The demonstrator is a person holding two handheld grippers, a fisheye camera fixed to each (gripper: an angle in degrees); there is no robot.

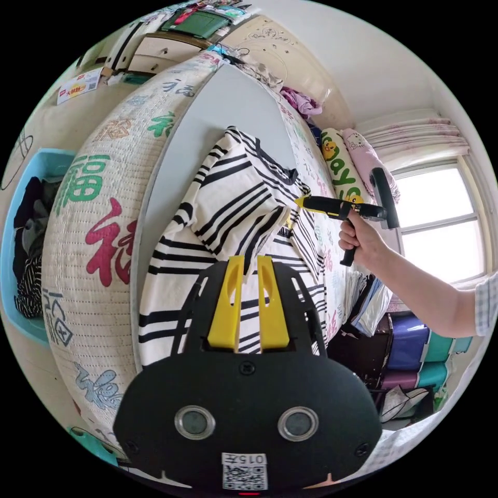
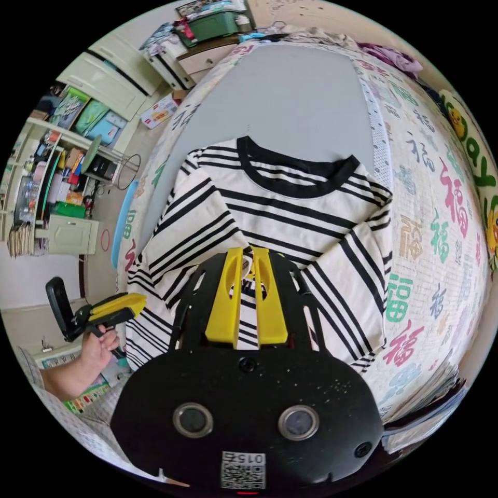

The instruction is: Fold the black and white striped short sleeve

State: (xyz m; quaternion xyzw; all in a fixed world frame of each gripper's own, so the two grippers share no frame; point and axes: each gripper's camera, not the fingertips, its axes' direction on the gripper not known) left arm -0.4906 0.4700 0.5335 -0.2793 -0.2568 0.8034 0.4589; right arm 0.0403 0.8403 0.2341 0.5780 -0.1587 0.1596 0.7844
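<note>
A bed is seen, covered by a cream woven mat printed with large characters in red, green and grey-blue. A plain grey sheet is spread along the middle of the mat. The black and white striped short sleeve is laid flat on that grey sheet with its black collar toward the head of the bed, and its right edge reaches over onto the printed mat. One sleeve is folded in over the front. A purple garment and other crumpled clothes are heaped at the head of the bed. Printed pillows are propped along the window side of the bed.
</note>
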